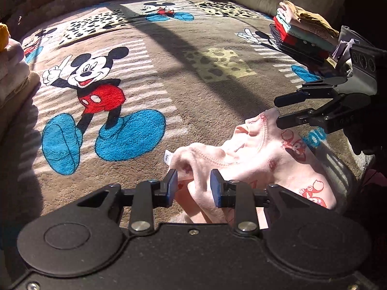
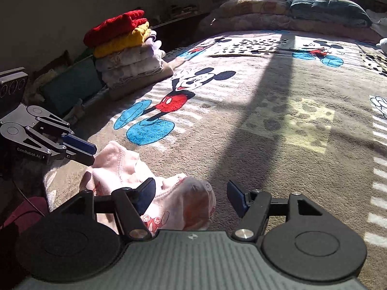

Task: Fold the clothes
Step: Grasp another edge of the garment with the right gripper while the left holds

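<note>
A small pale pink garment printed with red cartoon figures point(image 1: 263, 159) lies crumpled on a brown plush blanket patterned with a cartoon mouse in red shorts and blue shoes point(image 1: 169, 77), and sits toward 5 o'clock in the left wrist view and toward 7 o'clock in the right wrist view. The left gripper point(image 1: 193, 183) hangs low over the near edge of the garment with its blue-padded jaws set a moderate way apart; a ridge of pink cloth rises between them, touching or nearly touching the pads, though the jaws do not appear to pinch it. A white size tag point(image 1: 167, 155) sticks out of the cloth just beyond the left pad. The right gripper point(image 2: 191, 197) is spread wide, and a rounded lump of the garment sits between its jaws, closer to the left one, with blanket showing beside the right one. In the left wrist view the right gripper reaches in from 3 o'clock, its jaws parted just above the garment's neckline. A stack of folded clothes topped by a tan piece point(image 1: 302, 36) stands at 2 o'clock on the blanket. In the right wrist view another folded pile, with red and yellow knits on top point(image 2: 125, 48), stands at 10 o'clock. A broad shadow band crosses the sunlit blanket.
</note>
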The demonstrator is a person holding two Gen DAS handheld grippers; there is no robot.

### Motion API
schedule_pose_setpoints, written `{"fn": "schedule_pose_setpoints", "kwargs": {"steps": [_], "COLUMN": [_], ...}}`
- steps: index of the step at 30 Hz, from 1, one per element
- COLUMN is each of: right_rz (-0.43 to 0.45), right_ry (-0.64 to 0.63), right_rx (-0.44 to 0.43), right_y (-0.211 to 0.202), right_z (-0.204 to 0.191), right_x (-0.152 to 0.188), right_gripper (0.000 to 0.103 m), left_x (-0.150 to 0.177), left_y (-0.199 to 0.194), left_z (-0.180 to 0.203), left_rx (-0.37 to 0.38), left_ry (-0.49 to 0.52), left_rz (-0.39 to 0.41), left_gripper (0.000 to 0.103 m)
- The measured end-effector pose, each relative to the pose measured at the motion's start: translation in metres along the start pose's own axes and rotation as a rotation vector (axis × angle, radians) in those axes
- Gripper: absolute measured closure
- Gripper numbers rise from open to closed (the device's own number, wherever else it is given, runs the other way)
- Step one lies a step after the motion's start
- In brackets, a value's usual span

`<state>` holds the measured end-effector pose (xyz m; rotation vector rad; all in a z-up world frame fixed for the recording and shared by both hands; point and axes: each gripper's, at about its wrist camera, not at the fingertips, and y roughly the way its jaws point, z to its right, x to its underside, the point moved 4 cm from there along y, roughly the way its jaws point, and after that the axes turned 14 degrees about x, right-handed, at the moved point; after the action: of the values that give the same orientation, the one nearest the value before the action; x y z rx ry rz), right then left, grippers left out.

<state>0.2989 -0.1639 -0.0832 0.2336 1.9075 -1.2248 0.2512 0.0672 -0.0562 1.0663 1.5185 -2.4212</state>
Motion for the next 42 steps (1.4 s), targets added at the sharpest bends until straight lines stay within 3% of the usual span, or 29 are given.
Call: {"fn": "schedule_pose_setpoints", "kwargs": {"steps": [1,2,6,10,15,16,18,22,29,39,40,41,42], "right_rz": [-0.008,-0.021,-0.06,-0.106,-0.114,-0.111,-0.101,-0.101,-0.112,-0.084,-0.085,-0.086,-0.088], "right_ry": [-0.003,-0.006,-0.03,-0.062,-0.118,-0.138,-0.183,-0.28,-0.442,-0.598,-0.607,-0.616,-0.625], "right_rx": [-0.009,-0.021,-0.049,-0.08,-0.082,-0.076,-0.058,-0.036,-0.014,0.07,0.079,0.088,0.098], "right_y": [0.002,0.005,0.015,0.025,0.028,0.027,0.023,0.009,-0.027,-0.046,-0.046,-0.047,-0.047], "right_z": [0.001,0.003,0.004,-0.001,-0.01,-0.012,-0.016,-0.028,-0.058,-0.108,-0.111,-0.113,-0.115], "right_x": [-0.002,-0.004,-0.008,-0.007,-0.004,-0.005,-0.006,-0.009,-0.011,0.006,0.009,0.013,0.017], "right_gripper": [0.038,0.038,0.038,0.038,0.049,0.053,0.06,0.063,0.063,0.063,0.065,0.08,0.085], "left_x": [-0.005,-0.01,-0.03,-0.034,-0.03,-0.029,-0.027,-0.024,-0.015,0.028,0.032,0.034,0.037], "left_y": [-0.003,-0.003,0.006,0.038,0.053,0.054,0.058,0.049,0.009,-0.042,-0.043,-0.045,-0.046], "left_z": [-0.001,-0.003,-0.018,-0.029,-0.023,-0.021,-0.018,-0.002,0.038,0.114,0.117,0.118,0.119], "left_rx": [-0.001,0.008,0.065,0.139,0.177,0.184,0.198,0.178,0.135,0.088,0.078,0.067,0.055], "left_ry": [0.017,0.027,0.046,0.058,0.116,0.128,0.152,0.233,0.392,0.608,0.613,0.613,0.614], "left_rz": [0.01,0.012,-0.011,-0.12,-0.192,-0.204,-0.228,-0.233,-0.177,-0.119,-0.117,-0.115,-0.114], "left_gripper": [0.04,0.039,0.039,0.039,0.04,0.041,0.074,0.09,0.095,0.096,0.096,0.096,0.096]}}
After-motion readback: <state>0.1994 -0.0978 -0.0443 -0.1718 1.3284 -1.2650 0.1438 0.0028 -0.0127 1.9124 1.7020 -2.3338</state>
